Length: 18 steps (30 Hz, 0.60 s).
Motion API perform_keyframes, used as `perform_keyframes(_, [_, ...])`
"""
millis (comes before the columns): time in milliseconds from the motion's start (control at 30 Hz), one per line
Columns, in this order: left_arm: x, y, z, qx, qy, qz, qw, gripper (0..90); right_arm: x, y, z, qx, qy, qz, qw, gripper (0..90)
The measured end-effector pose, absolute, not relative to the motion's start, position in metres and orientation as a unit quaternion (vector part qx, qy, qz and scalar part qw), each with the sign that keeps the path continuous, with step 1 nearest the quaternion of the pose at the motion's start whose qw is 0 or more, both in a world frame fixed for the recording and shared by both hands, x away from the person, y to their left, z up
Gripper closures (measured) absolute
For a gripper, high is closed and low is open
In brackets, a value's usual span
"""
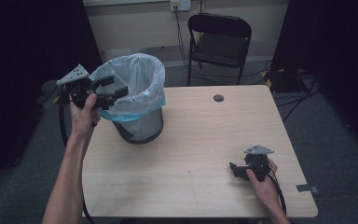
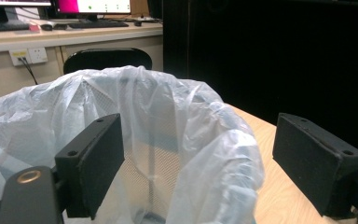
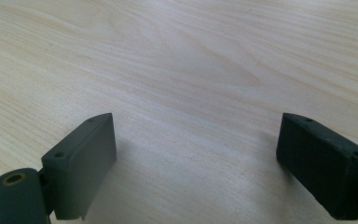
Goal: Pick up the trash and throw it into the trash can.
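Observation:
A mesh waste bin (image 1: 142,126) lined with a pale plastic bag (image 1: 135,77) stands on the wooden table (image 1: 205,135) at its back left. My left gripper (image 1: 114,87) hovers at the bin's left rim, jaws pointing over the opening and open. In the left gripper view the bag's rim (image 2: 223,154) lies below and between the jaws of the left gripper (image 2: 198,140), with the pads apart from it. My right gripper (image 1: 236,170) rests low near the table's front right, open. In the right gripper view the right gripper (image 3: 196,140) has bare wood between its jaws.
A black folding chair (image 1: 219,39) stands behind the table. A dark round hole (image 1: 218,98) sits in the tabletop near the back edge. Cables (image 1: 284,84) run across the floor at the right. A strip of tape (image 1: 306,188) sticks out at the table's front right edge.

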State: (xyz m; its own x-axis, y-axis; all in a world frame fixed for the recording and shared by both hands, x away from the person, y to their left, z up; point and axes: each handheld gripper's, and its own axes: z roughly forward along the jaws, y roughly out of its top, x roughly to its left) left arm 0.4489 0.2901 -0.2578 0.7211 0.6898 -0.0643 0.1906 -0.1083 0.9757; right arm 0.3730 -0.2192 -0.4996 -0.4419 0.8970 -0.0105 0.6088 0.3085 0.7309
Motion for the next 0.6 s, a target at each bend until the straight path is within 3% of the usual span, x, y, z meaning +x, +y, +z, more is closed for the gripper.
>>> perform_keyframes(333, [0.424, 0.288, -0.258, 0.706, 0.284, 0.218, 0.611, 17.1, 0.373, -0.219, -0.500, 0.483, 0.780, 0.336, 0.215, 11.0])
perform_keyframes(600, [0.398, 0.286, -0.274, 0.722, 0.276, 0.229, 0.591, 17.5, 0.373, -0.219, -0.500, 0.483, 0.780, 0.336, 0.214, 11.1])
